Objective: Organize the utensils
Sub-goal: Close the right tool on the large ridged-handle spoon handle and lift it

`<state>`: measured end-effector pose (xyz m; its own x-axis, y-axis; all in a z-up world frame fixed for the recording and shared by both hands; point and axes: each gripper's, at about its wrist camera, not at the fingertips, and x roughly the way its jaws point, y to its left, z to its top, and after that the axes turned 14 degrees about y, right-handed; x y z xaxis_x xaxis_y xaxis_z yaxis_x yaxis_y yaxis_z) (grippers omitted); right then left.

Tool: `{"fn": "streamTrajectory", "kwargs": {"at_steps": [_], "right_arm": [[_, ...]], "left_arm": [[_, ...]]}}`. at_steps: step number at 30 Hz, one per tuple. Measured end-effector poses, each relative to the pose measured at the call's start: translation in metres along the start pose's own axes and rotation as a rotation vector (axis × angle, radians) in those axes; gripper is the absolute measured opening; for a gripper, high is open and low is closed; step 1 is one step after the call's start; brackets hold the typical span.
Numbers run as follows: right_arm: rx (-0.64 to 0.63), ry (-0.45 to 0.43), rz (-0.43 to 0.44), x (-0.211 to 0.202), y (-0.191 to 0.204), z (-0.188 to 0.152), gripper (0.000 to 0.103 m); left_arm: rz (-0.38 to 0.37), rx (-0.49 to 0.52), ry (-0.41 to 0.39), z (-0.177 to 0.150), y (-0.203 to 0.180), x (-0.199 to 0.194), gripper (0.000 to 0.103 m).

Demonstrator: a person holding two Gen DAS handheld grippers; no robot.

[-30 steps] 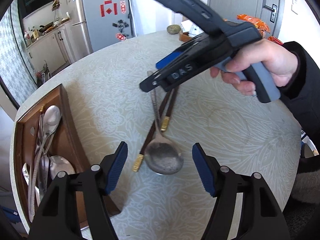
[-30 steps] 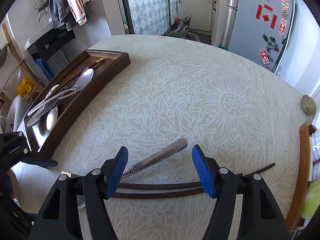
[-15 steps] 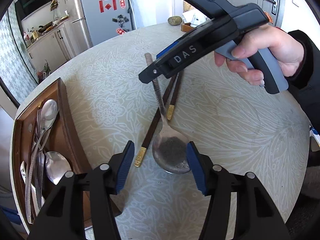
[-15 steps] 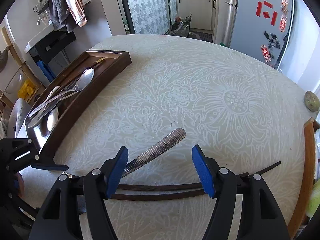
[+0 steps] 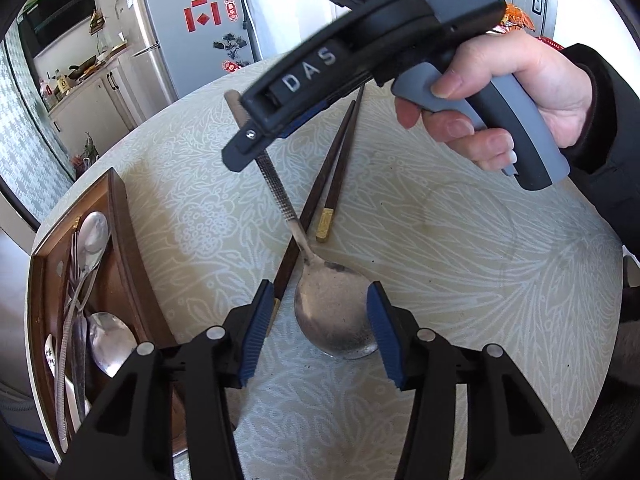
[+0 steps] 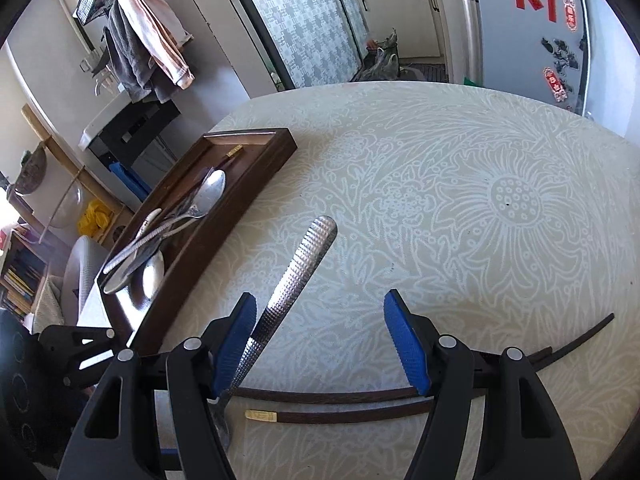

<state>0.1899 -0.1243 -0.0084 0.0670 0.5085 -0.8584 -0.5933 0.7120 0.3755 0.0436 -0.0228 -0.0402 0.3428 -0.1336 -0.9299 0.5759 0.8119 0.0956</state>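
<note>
Shiny metal spoon lies flat on tabletop w/ its bowl between spread left tongs. Right tongs spread too. Smooth bowl might slip out, or tongs may nip a chopstick touching it.

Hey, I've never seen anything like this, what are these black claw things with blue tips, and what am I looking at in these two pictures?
They are hand-held grippers, one in each of a person's hands, each carrying a camera that looks along its fingers. The left gripper is open around the bowl of a spoon lying on the table. Its camera also shows the hand holding the right one. The right gripper is open above the spoon's handle, over two chopsticks. A wooden tray of cutlery sits alongside. Nothing is held.
</note>
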Motion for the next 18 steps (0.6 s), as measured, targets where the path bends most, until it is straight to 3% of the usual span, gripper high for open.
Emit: {"fn": "streamTrajectory", "kwargs": {"at_steps": [3, 5, 13, 18], "right_arm": [[-0.021, -0.021, -0.002, -0.002, 0.008, 0.002, 0.063], [-0.053, -0.015, -0.046, -0.001, 0.015, 0.004, 0.023], [-0.102, -0.05, 0.002, -0.011, 0.034, 0.002, 0.013], [-0.099, -0.084, 0.085, -0.026, 0.038, -0.001, 0.003]], "left_arm": [[-0.003, 0.002, -0.001, 0.0, 0.0, 0.0, 0.053], [-0.011, -0.003, -0.003, 0.0, 0.001, 0.0, 0.053], [-0.025, -0.015, -0.015, 0.0, 0.003, 0.0, 0.053], [-0.116, -0.085, -0.036, -0.001, 0.018, -0.001, 0.059]]}}
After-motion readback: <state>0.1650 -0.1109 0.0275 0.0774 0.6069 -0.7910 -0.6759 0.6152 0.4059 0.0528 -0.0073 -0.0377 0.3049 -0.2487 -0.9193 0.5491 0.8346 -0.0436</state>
